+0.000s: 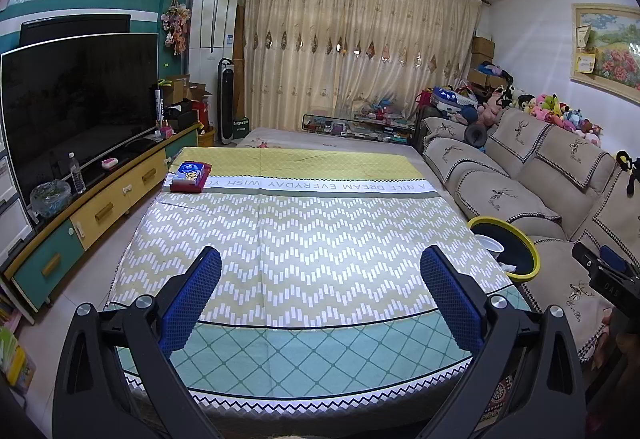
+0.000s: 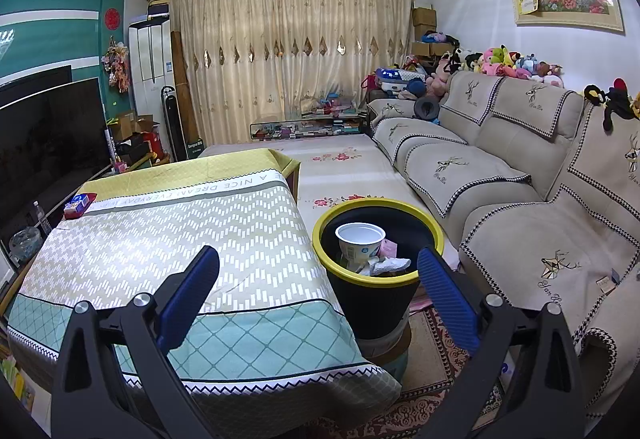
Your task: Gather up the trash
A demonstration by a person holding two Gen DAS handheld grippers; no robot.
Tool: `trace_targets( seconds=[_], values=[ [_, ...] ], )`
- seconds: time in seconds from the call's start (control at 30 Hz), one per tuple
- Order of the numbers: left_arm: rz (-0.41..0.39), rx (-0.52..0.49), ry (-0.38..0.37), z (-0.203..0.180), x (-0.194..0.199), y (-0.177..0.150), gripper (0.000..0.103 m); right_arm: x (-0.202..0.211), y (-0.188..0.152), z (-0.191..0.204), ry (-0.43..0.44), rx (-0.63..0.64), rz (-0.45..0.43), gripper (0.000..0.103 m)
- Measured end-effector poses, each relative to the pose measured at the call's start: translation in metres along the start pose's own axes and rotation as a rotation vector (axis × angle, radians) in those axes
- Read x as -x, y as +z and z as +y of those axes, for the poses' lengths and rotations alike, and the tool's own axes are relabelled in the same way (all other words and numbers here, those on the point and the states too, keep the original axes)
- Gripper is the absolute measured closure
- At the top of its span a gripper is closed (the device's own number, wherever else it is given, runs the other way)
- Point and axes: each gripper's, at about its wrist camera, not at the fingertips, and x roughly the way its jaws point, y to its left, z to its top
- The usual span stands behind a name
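Observation:
A black trash bin with a yellow rim (image 2: 320, 235) stands on the floor between the table and the sofa; it also shows at the right of the left wrist view (image 1: 534, 253). Inside lie a white paper cup (image 2: 360, 241), crumpled white paper (image 2: 390, 265) and a pink scrap (image 2: 388, 247). My right gripper (image 2: 318, 273) is open and empty, above the table's right edge beside the bin. My left gripper (image 1: 320, 271) is open and empty, above the table's near end. The table is covered by a patterned cloth (image 1: 304, 239).
A red tray with a blue and yellow tissue pack (image 1: 189, 177) sits at the table's far left corner. A beige sofa (image 2: 500, 175) runs along the right. A TV (image 1: 76, 107) on a cabinet stands at left. A patterned rug (image 2: 436, 371) lies under the bin.

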Motion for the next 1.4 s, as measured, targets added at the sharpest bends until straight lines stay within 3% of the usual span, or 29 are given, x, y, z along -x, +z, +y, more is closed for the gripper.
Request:
trace_targets(
  seconds=[1.07,1.23,1.4],
  values=[
    [0.029,0.005,-0.014,0.002,-0.019,0.002,0.005,-0.015,-0.007,0.002,0.013,0.001,0.04,0.008],
    [0.069,0.009,-0.027,0.007,-0.043,0.005,0.005,-0.029,-0.001,0.005,0.045,0.011,0.056,0.008],
    [0.154,0.035,-0.015,0.023,-0.105,0.01,0.005,-0.073,0.015,0.027,0.119,0.046,0.124,0.007]
  ],
)
